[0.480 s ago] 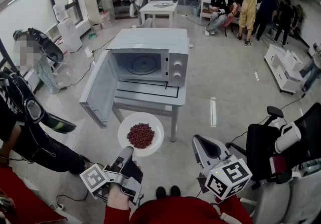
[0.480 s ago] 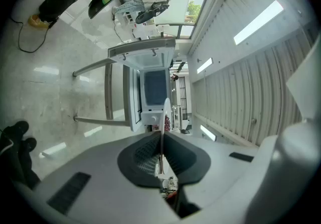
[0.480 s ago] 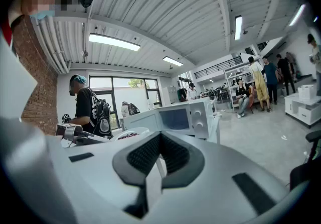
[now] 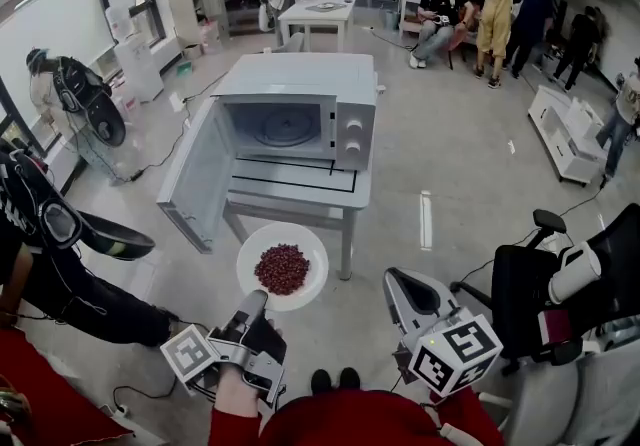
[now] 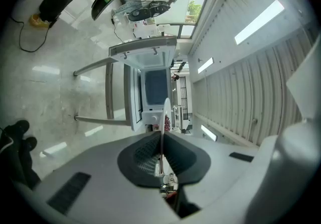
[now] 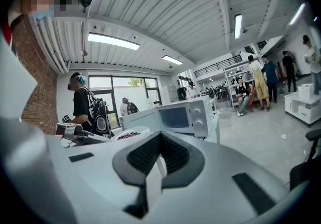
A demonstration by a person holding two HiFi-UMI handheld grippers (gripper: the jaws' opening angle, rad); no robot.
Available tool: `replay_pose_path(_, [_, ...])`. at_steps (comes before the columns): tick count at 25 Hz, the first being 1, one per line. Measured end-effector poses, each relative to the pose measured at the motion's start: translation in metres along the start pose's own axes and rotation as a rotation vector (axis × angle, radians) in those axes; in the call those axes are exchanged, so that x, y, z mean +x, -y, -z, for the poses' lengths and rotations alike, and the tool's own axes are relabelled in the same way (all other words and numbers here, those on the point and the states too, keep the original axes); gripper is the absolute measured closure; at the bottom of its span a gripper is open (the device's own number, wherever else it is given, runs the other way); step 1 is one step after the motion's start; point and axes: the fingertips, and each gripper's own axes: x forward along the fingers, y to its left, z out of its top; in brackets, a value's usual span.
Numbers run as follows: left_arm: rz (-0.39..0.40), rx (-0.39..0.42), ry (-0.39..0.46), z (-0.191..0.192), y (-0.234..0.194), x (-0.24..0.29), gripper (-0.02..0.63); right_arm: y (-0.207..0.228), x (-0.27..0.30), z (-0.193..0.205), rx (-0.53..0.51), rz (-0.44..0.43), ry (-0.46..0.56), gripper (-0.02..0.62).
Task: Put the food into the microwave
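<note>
Overhead, shows beans [image 4: 282,269] on plate [image 4: 313,252]; edge-on from left tool [image 4: 252,309], pinched at rim. Right tool [image 4: 410,292] closed, empty. Well short of open microwave [image 4: 300,84].

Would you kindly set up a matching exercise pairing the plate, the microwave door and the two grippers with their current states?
Things:
1. plate
2. door
3. left gripper
4. right gripper

States:
A. swung open
B. shut, empty
C. carries beans
D. shut on plate

Pairs: 1-C, 2-A, 3-D, 4-B
</note>
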Motion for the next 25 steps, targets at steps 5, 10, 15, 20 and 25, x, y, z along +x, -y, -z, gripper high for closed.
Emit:
replay_pose_path(5, [0.001,-0.002,0.000,0.002,-0.001,0.001,0.586,0.000,0.000,0.001,-0.009,-0.015,0.002,0.582])
replay_pose_path(10, [-0.005,-0.004,0.002,0.005,-0.002,0.005,0.586,0.004,0.002,0.004,-0.001,-0.015,-0.006,0.581])
replay_pose_path(15, [-0.020,0.006,0.009,0.004,-0.003,0.012,0.586,0.015,0.004,0.004,0.008,-0.001,-0.014,0.581])
replay_pose_path(20, [-0.016,0.045,0.035,-0.002,0.000,0.026,0.586,0.027,0.009,0.000,-0.015,-0.018,-0.015,0.581])
replay_pose_path(25, [0.001,0.063,0.051,-0.002,0.006,0.039,0.586,0.037,0.013,0.001,-0.035,-0.027,-0.030,0.581])
